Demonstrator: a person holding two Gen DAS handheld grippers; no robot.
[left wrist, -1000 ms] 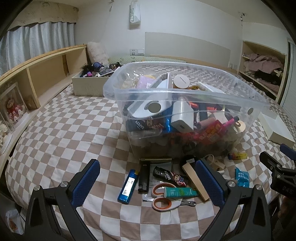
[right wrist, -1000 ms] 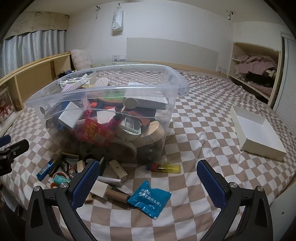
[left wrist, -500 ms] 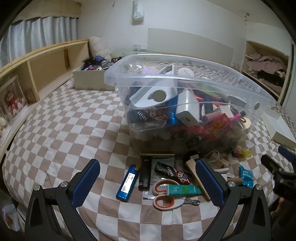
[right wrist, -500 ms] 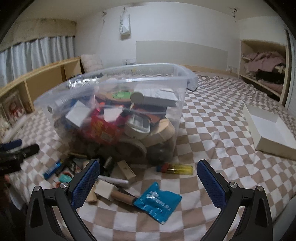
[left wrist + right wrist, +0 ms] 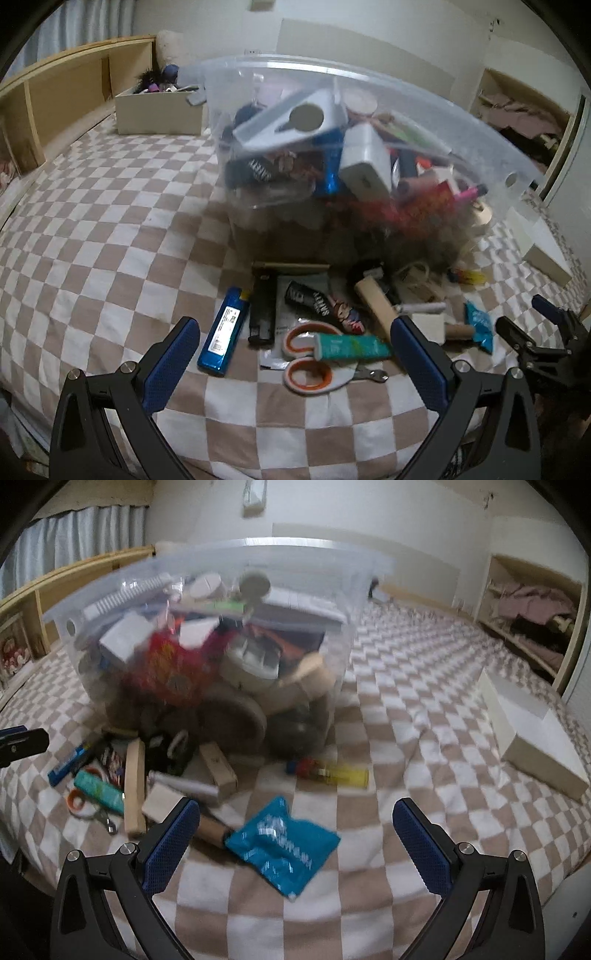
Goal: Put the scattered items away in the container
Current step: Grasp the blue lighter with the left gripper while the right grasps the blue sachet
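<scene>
With both your left gripper (image 5: 295,360) and right gripper (image 5: 295,840) spread wide and empty, lower the right one squarely over the crinkly blue foil sachet (image 5: 282,849) lying flat between its fingers, near the full clear plastic tub (image 5: 221,627), pinching 1 raised edge.

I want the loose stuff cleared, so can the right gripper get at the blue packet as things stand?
Probably yes: the right gripper is open, the blue packet lies between its fingers, nothing lies on top; a wooden handle touches its left edge.
</scene>
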